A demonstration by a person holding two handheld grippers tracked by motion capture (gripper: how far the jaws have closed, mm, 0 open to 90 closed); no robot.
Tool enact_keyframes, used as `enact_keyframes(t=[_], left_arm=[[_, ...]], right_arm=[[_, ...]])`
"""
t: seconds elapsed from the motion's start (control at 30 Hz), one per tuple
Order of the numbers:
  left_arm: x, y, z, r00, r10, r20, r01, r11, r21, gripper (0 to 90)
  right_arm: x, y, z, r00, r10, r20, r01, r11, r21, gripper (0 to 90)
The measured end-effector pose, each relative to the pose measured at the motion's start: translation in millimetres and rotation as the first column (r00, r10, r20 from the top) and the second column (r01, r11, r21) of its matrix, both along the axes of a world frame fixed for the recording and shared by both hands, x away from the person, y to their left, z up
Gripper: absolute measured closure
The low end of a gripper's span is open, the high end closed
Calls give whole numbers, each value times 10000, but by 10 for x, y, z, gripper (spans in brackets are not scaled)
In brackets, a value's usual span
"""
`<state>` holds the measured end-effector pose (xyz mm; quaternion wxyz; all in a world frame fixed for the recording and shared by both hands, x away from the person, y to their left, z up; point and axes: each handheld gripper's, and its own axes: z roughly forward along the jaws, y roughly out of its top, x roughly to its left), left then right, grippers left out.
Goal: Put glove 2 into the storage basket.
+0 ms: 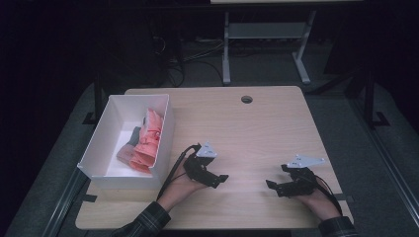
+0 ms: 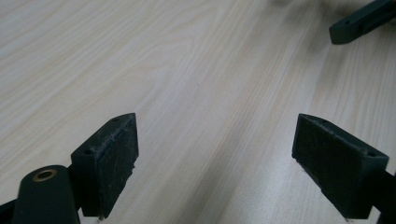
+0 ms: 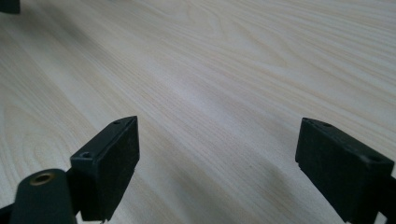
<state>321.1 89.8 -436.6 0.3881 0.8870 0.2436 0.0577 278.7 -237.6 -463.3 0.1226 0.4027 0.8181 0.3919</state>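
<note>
White box (image 1: 111, 143): two folded cloths (image 1: 148, 140)

I see a pale wooden desk (image 1: 276, 123) with rounded corners and a round cable hole (image 1: 246, 99) near its far edge. It stands on grey carpet floor (image 1: 380, 163). Beyond it the room is dark; a white metal table frame (image 1: 267, 34) stands there, with black cables (image 1: 192, 57) lying tangled on the floor beside it.
</note>
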Motion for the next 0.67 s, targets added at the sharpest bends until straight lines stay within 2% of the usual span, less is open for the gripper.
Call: enact_keyframes(t=[0.03,0.1,0.2,0.37,0.67], left_arm=[[-6,-10,-23,10000,-42,-42,42,10000,-49,142],[-16,-18,-56,9998,-186,2,186,9996,213,142],[-27,-28,-85,9999,-139,-61,140,9997,175,142],[-38,-55,-142,9998,-214,47,210,9979,614,141],[-31,-48,-158,9996,-258,-81,263,9973,685,141]], right_arm=[[1,0,0,10000,9,15,-9,10000,1,134],[3,2,-3,10000,45,14,-45,10000,5,134],[2,8,-5,10000,56,-3,-56,10000,-26,134],[1,15,-6,10000,98,19,-98,9999,-41,134],[2,15,-6,9999,115,19,-115,9999,-24,134]])
